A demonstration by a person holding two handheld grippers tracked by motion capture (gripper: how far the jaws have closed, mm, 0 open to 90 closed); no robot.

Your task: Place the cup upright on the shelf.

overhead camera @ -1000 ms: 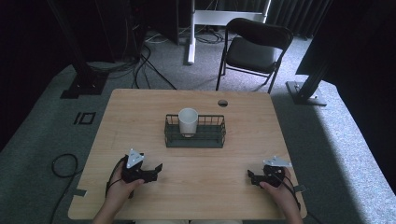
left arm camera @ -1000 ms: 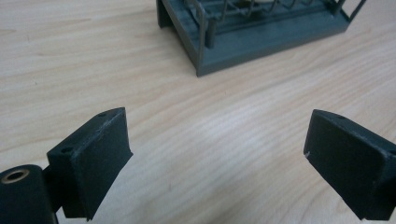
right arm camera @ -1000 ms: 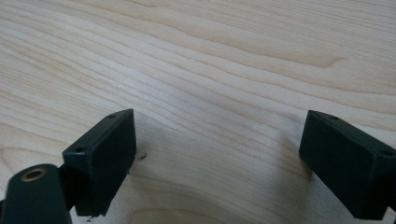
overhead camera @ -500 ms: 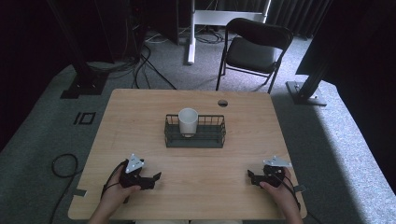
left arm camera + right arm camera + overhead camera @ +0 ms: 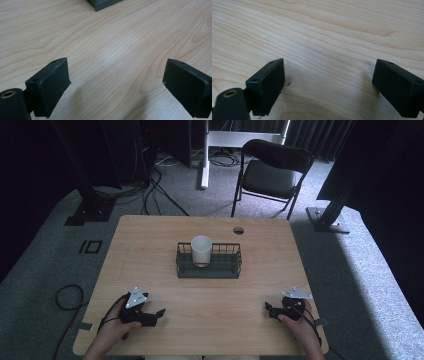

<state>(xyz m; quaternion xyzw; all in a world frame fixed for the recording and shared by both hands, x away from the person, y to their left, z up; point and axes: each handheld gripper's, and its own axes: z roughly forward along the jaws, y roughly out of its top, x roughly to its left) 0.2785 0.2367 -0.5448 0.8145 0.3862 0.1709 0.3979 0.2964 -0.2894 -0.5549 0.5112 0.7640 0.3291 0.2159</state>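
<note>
a: where's the cup right now?

b: i see the white cup (image 5: 201, 250) standing upright inside the dark wire basket (image 5: 225, 268), at the basket's left end, just above the middle of the high view. the basket sits on the wooden table (image 5: 150, 245), and the cup's rim rises above the wire walls.

a: and the left gripper?

b: the left gripper (image 5: 156, 314) is at the lower left of the high view, well apart from the basket, with my hand (image 5: 112, 332) behind it. its jaws are spread with nothing between them. in the left gripper view i see just bare wood grain between the two black pads (image 5: 51, 86), and a dark corner of the basket (image 5: 103, 3) at the top edge.

a: the right one?

b: the right gripper (image 5: 270, 310) is at the lower right of the high view, near the table's front edge, also well apart from the basket. its jaws are spread too and grasp nothing; in the right gripper view only wood shows between the pads (image 5: 268, 83).

a: anything beyond the table?

b: a black folding chair (image 5: 272, 172) stands on the grey carpet at the top of the high view, behind the table.
</note>
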